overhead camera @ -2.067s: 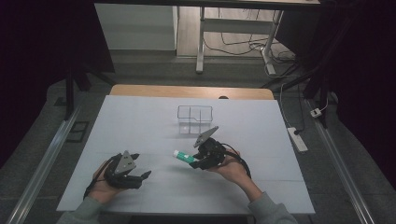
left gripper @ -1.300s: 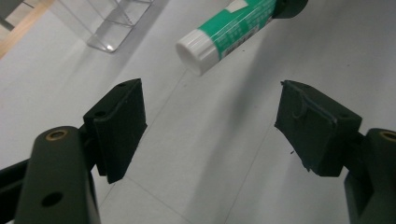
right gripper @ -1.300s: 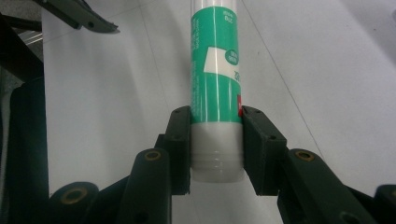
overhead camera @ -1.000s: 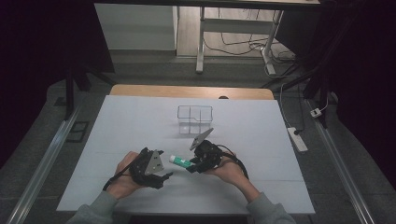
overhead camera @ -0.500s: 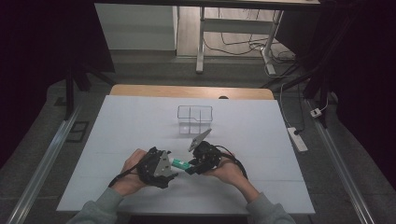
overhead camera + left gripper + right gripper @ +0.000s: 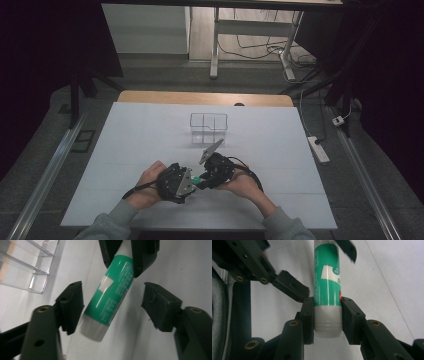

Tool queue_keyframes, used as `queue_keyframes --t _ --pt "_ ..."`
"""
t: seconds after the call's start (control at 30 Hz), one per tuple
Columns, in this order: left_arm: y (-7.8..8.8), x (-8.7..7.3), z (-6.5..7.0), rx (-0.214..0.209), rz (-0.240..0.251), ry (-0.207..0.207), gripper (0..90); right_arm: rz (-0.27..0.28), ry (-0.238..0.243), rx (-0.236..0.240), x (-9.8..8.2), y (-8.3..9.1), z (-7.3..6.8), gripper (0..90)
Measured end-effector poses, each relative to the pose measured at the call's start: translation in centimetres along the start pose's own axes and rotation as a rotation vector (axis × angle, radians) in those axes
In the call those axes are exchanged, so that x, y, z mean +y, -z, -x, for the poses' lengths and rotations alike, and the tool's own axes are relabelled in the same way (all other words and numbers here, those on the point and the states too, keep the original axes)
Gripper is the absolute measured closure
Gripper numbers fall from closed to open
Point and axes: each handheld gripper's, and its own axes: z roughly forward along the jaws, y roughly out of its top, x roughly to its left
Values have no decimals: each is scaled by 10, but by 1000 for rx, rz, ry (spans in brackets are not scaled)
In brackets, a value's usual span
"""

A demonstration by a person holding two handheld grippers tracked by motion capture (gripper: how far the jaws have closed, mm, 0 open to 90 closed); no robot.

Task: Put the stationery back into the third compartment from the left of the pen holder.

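- Near the front edge of a white counter (image 6: pixel 125 145), the right claw (image 6: pixel 327 315) clamps the white end of one green glue stick (image 6: pixel 327 287).
- The left claw (image 6: pixel 112 307), jaws spread, brackets the stick's other end without gripping.
- One clear, rectangular plastic divided box (image 6: pixel 209 127) stands behind, with bare counter all around.

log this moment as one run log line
right gripper: shut on green glue stick at its white end | left gripper: open, jaws either side of stick | clear plastic divided box: apart, farther up table
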Motion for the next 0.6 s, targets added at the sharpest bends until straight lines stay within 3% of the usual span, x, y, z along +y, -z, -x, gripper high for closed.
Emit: queue_keyframes --t 0.1,0.4,0.6 --pt "-1 0 2 14 -13 -37 514 -11 0 19 1 -2 -2 645" --pt "-5 0 4 -20 -44 -73 587 -18 -3 30 2 -4 -2 644" --pt "-4 -3 2 -51 -35 -71 641 23 -4 31 2 0 -4 635"
